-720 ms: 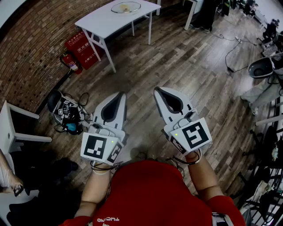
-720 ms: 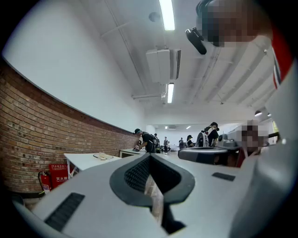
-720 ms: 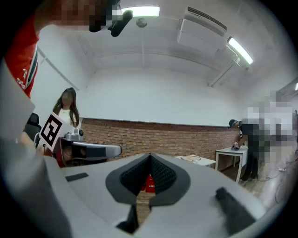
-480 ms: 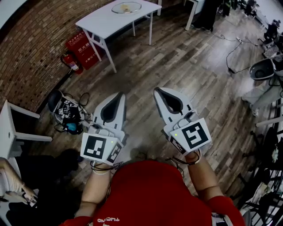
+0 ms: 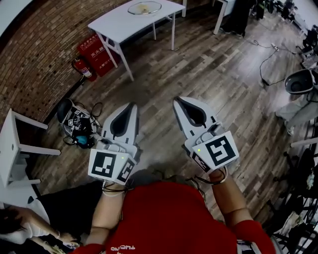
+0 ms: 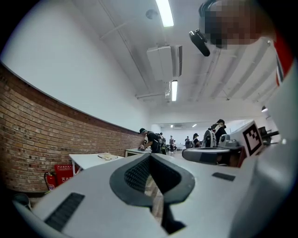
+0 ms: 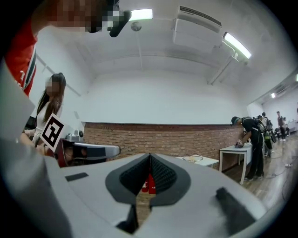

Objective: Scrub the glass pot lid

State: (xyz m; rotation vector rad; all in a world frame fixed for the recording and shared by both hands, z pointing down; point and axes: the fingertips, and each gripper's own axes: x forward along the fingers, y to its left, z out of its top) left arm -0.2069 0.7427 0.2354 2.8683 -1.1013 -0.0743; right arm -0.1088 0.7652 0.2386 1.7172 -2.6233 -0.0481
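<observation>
The glass pot lid (image 5: 144, 7) lies on a white table (image 5: 115, 26) far ahead by the brick wall, a few steps from both grippers. My left gripper (image 5: 130, 106) and right gripper (image 5: 180, 101) are held side by side over the wooden floor, both shut with nothing between the jaws. In the left gripper view the left gripper (image 6: 150, 157) points past the table (image 6: 86, 160) with the lid (image 6: 107, 156) on it. The right gripper (image 7: 150, 155) in its own view faces the brick wall, and the lid (image 7: 192, 159) shows small on the table (image 7: 207, 161).
A red fire extinguisher (image 5: 82, 68) and red box (image 5: 96, 48) stand against the wall beside the table. A bag with cables (image 5: 74, 125) lies on the floor at left, near another white table (image 5: 11, 147). A person (image 5: 25, 229) crouches at bottom left. Cables and a chair (image 5: 300, 82) are at right.
Both grippers keep their place, shut. The person at the bottom left has moved further into view, and the head view has shifted slightly.
</observation>
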